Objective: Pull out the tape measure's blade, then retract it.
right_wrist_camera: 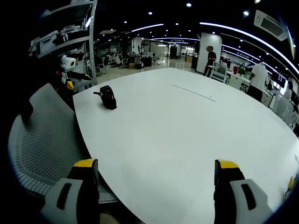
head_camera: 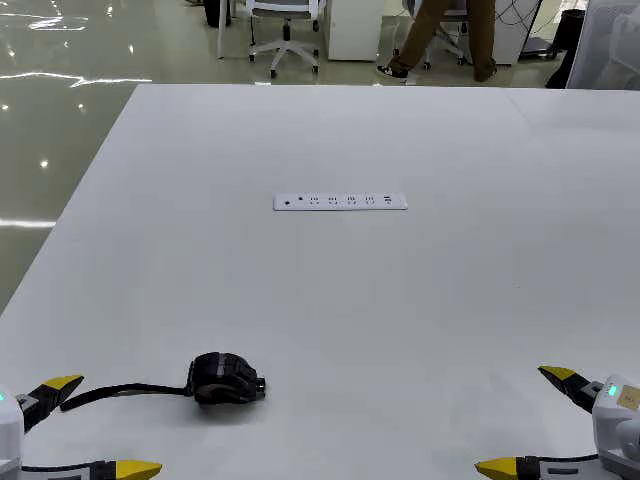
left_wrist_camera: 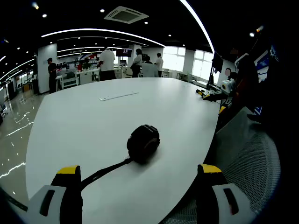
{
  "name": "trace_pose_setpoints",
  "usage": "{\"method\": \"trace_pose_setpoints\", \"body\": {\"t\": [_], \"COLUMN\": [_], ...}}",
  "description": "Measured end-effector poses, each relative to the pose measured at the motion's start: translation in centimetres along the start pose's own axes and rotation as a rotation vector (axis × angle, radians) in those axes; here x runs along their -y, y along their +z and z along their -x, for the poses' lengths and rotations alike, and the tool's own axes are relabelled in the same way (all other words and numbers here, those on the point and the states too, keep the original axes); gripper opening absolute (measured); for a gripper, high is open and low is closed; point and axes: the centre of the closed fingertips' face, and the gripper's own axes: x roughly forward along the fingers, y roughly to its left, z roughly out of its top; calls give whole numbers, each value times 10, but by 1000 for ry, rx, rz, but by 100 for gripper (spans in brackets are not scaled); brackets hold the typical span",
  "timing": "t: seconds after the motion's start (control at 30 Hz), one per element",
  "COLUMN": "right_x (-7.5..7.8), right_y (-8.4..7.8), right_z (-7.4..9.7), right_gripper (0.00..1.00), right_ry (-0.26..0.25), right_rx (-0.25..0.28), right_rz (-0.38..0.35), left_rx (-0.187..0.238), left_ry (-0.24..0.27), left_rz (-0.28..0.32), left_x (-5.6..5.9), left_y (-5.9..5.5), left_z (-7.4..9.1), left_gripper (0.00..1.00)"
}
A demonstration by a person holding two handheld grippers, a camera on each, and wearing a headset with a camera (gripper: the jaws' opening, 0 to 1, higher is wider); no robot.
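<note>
A black tape measure lies on the white table near its front edge, with a black strap trailing to the left toward my left gripper. The blade is not drawn out. In the left gripper view the tape measure sits just ahead of the open yellow-tipped jaws of my left gripper, apart from them. My right gripper stands open at the front right corner, far from the tape measure, with nothing between its jaws.
A white power strip lies flat at the table's middle. A mesh chair seat sits below the table's near edge. Office chairs and a walking person are beyond the far edge.
</note>
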Motion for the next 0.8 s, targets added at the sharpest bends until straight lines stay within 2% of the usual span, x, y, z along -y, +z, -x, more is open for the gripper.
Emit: {"method": "trace_pose_setpoints", "body": {"t": [0.2,0.53,0.67,0.8], "right_x": [3,4,3,2], "right_y": [-1,-6,-5,2], "right_z": [3,4,4,2], "right_gripper": [100,100,100,100], "right_ry": [-2,2,6,16], "right_rx": [-6,-17,-17,-18], "right_rz": [4,9,9,29], "left_rx": [13,-5,-11,-28], "left_ry": [-4,-16,-19,-51], "left_rz": [-6,-10,-13,-61], "left_x": [-2,-3,-3,-2], "left_y": [-1,-4,0,6], "left_z": [2,1,-1,-10], "left_gripper": [100,100,100,98]}}
